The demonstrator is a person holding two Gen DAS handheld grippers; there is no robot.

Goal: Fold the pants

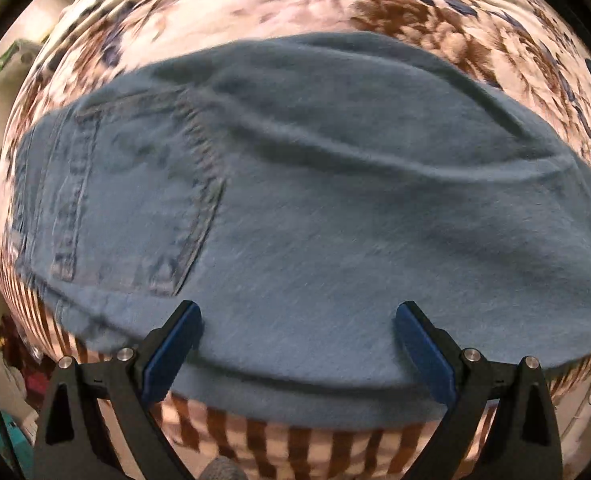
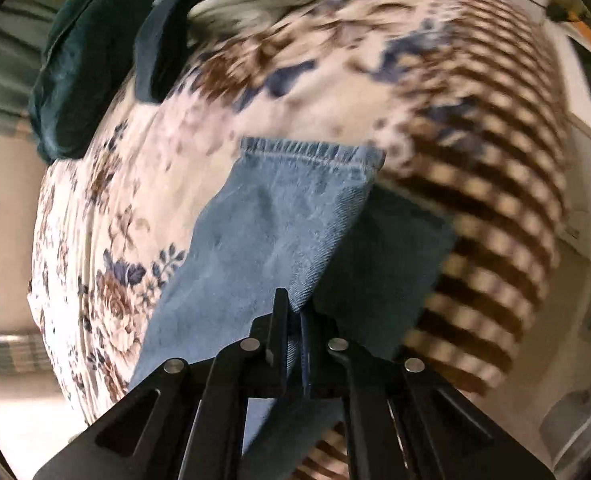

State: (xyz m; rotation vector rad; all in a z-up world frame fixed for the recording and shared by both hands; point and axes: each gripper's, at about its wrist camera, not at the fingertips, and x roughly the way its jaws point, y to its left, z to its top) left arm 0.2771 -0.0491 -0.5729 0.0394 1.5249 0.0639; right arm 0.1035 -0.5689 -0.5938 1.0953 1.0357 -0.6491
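Right gripper [image 2: 291, 308] is clamped tight on the blue denim pants [image 2: 263, 232], its two black fingers pressed together with a fold of the cloth pinched between them at the lower middle of the right wrist view. From that pinch a pant leg runs up and away to its stitched hem [image 2: 307, 152], which lies against the floral bedspread [image 2: 107, 208]. A darker, shaded layer of the same denim shows just to the right of the lit leg, over the brown-and-cream striped border [image 2: 507, 216] of the spread. Farther off, at the top left of that view, a dark green cloth [image 2: 75, 72] lies bunched on the bed, with a pale garment beside it (too blurred to name).

Left gripper [image 1: 298, 320] stands wide, its blue-padded fingers [image 1: 175, 344] spread well apart and pointing down over the near edge of the pants [image 1: 335, 208]; nothing is caught between the pads. In the left wrist view the denim lies spread across the bed, filling most of the frame, with a back pocket [image 1: 143, 192] and its seams on the left side. Long soft creases run across the cloth to the right. Beyond it the floral bedspread [image 1: 255, 8] shows along the top, and the striped border [image 1: 279, 444] shows below the denim's near edge.
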